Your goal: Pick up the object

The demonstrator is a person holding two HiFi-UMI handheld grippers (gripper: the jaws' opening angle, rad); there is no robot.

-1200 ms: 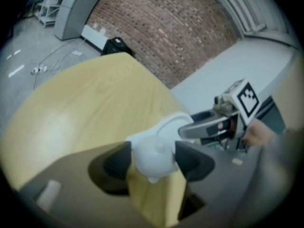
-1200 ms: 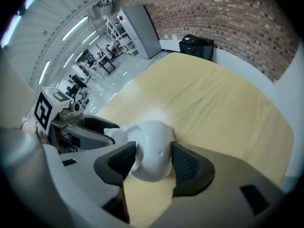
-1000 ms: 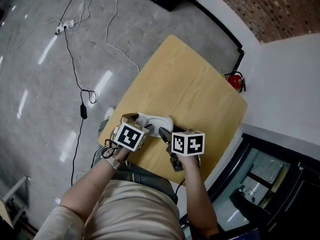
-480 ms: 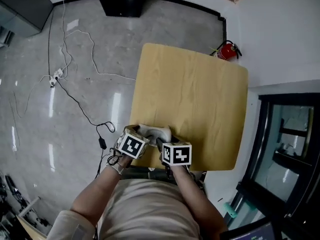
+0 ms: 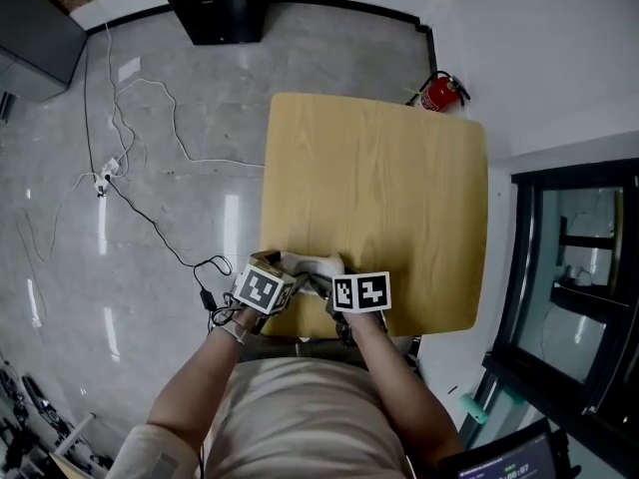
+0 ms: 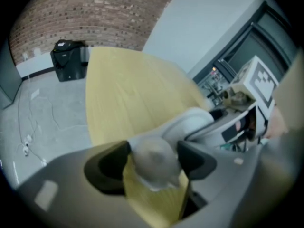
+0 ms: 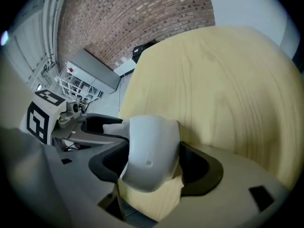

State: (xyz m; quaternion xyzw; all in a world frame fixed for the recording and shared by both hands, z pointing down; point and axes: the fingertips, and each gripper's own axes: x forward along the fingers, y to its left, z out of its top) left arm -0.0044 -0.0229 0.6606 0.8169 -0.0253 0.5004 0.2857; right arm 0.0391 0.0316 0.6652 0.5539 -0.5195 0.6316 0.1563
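Note:
A white, curved, two-lobed object [image 5: 312, 263] lies at the near edge of the light wooden table [image 5: 379, 168]. My left gripper [image 5: 290, 270] reaches in from the left. One rounded lobe [image 6: 153, 161] sits between its dark pads [image 6: 107, 167] as the jaws open. My right gripper [image 5: 322, 285] comes in from the right. The other lobe [image 7: 149, 146] fills the gap between its pads [image 7: 202, 167], and those jaws are opening too. Each gripper view shows the other gripper across the object: right [image 6: 237, 122], left [image 7: 85, 127].
Past the table's left edge is a grey glossy floor with loose cables [image 5: 150, 168] and a black box [image 5: 220, 3] by the wall. A red fire extinguisher [image 5: 439, 93] stands at the far right corner. A dark glazed frame [image 5: 564, 267] runs along the right.
The head view has swung, so the table now looks squarer and farther off. Both grippers have stayed on the white object at the near edge.

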